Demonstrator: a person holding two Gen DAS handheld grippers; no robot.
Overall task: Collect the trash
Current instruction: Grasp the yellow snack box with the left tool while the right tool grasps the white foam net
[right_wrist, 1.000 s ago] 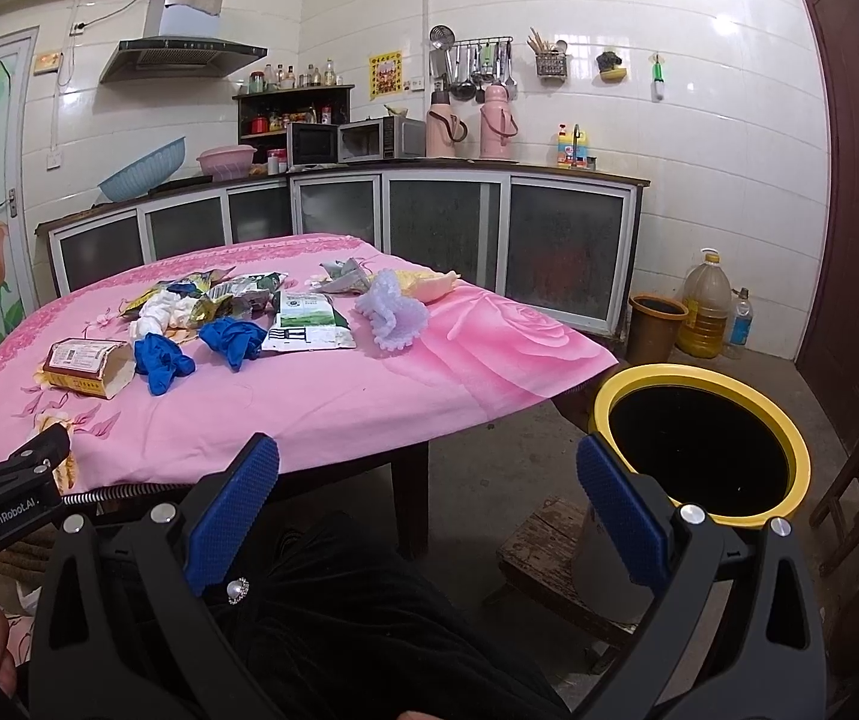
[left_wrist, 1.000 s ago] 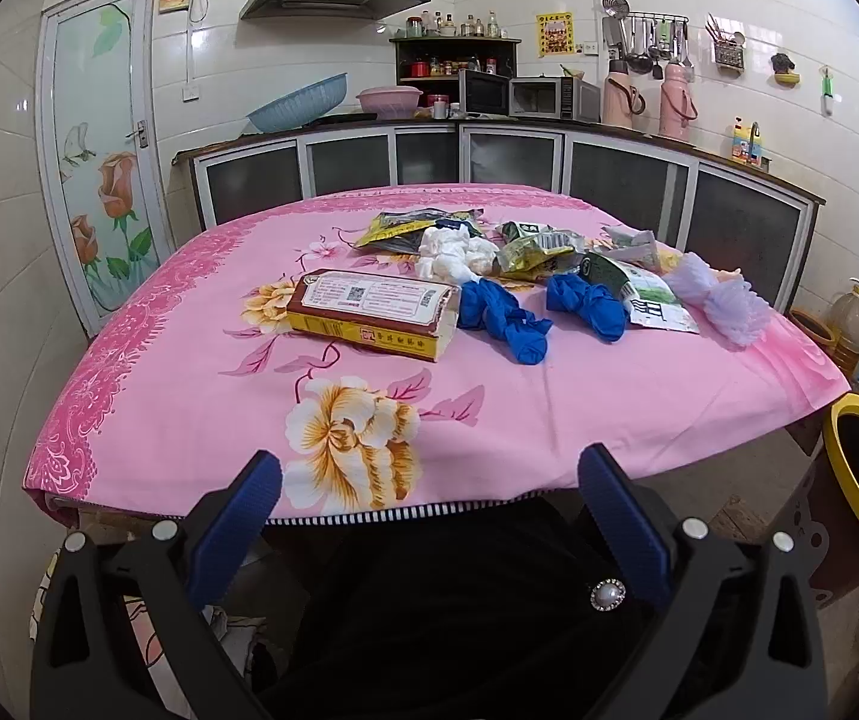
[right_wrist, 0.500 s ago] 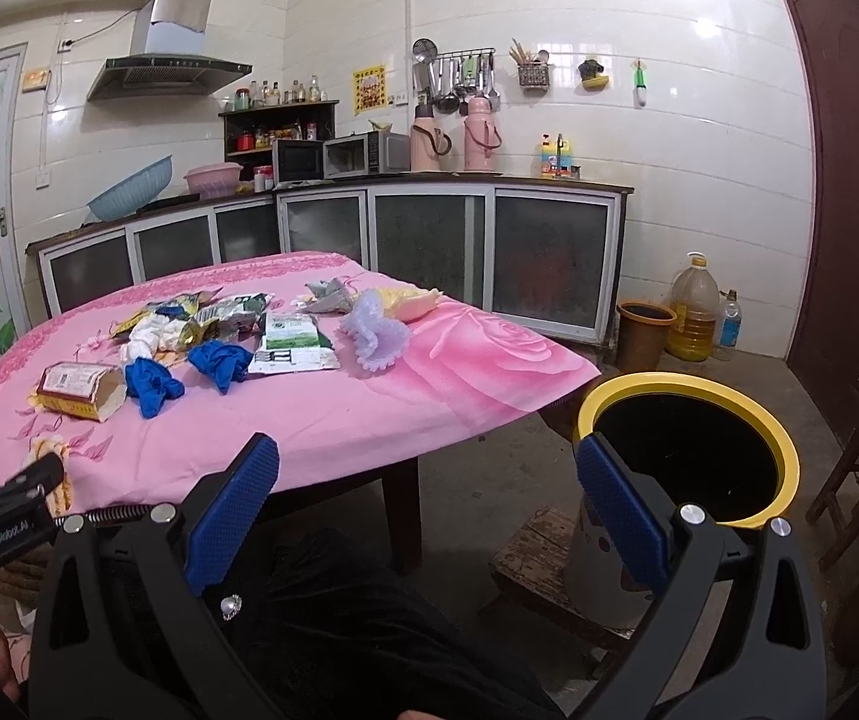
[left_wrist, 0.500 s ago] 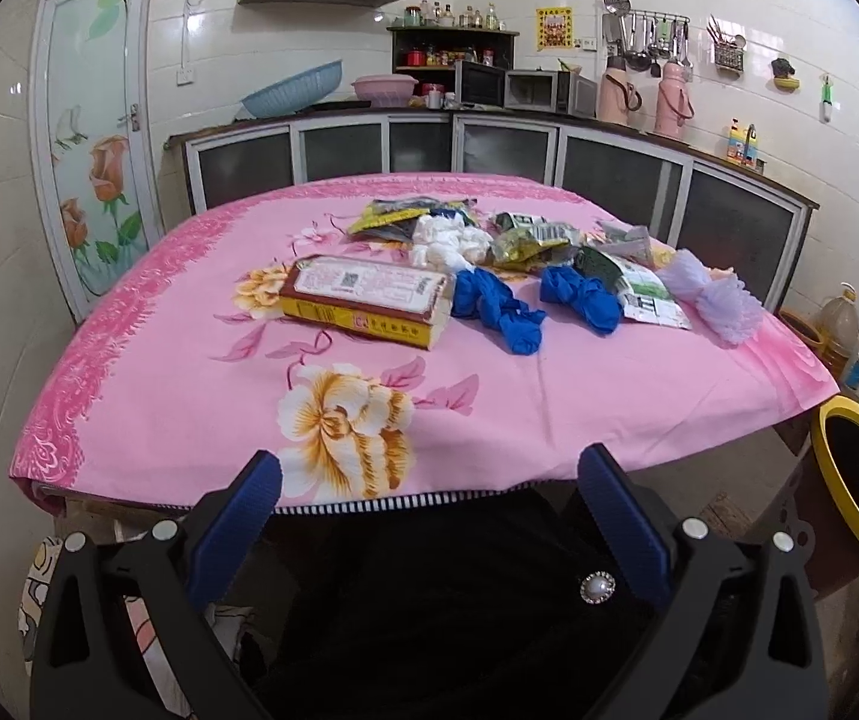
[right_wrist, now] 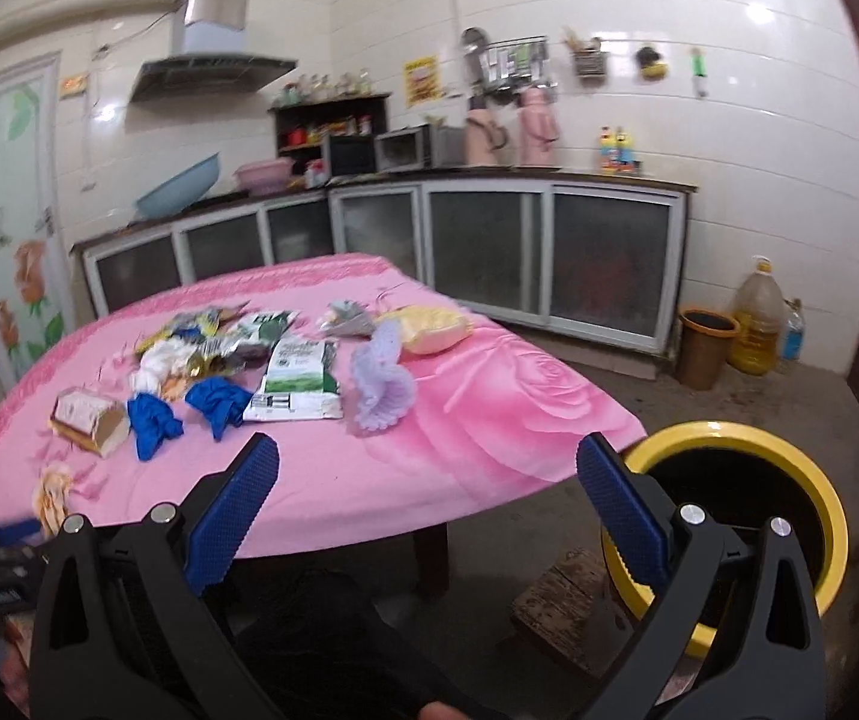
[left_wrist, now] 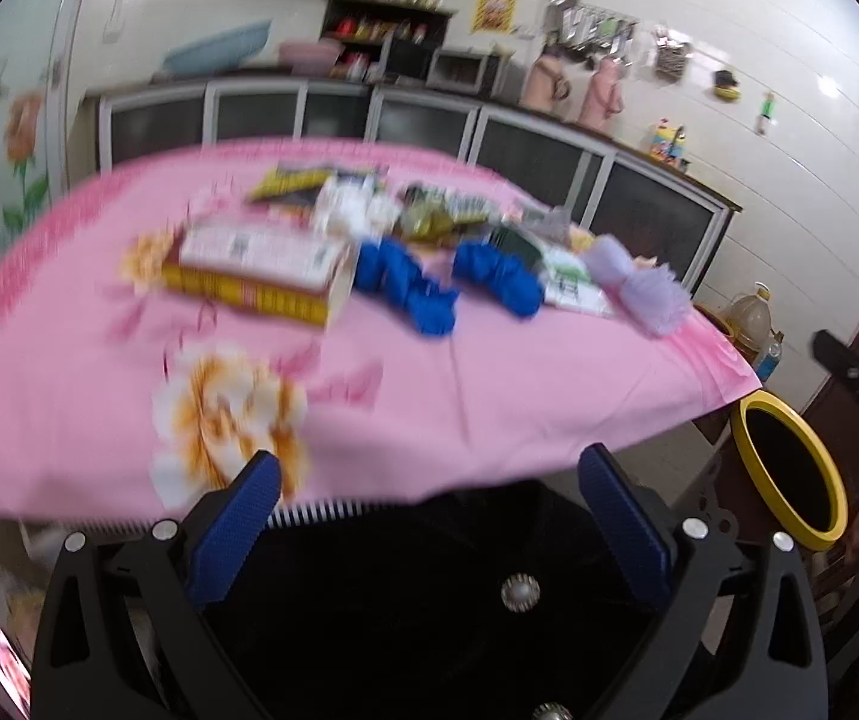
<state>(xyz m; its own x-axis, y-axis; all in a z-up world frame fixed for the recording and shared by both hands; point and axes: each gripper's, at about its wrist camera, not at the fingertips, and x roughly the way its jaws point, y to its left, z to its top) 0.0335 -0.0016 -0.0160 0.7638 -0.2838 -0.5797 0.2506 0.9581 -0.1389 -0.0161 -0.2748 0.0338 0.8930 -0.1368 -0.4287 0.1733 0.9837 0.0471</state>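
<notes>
Trash lies across a pink-clothed table (left_wrist: 489, 396): a yellow and white carton (left_wrist: 261, 270), two blue gloves (left_wrist: 411, 285) (left_wrist: 498, 276), white tissue (left_wrist: 348, 210), foil wrappers (left_wrist: 435, 219), a green and white packet (right_wrist: 300, 378) and a lilac paper cup liner (right_wrist: 381, 387). A yellow-rimmed bin (right_wrist: 735, 516) stands right of the table. My left gripper (left_wrist: 429, 504) is open and empty at the near table edge. My right gripper (right_wrist: 429, 492) is open and empty, between table and bin.
Kitchen cabinets (right_wrist: 489, 240) run behind the table. A brown pot (right_wrist: 702, 345) and an oil jug (right_wrist: 759, 318) stand on the floor at the far right. A wooden stool (right_wrist: 567, 606) sits under the bin.
Both grippers have moved up and towards the table; the trash looks nearer in both views. The left view is blurred from motion. Both stay open.
</notes>
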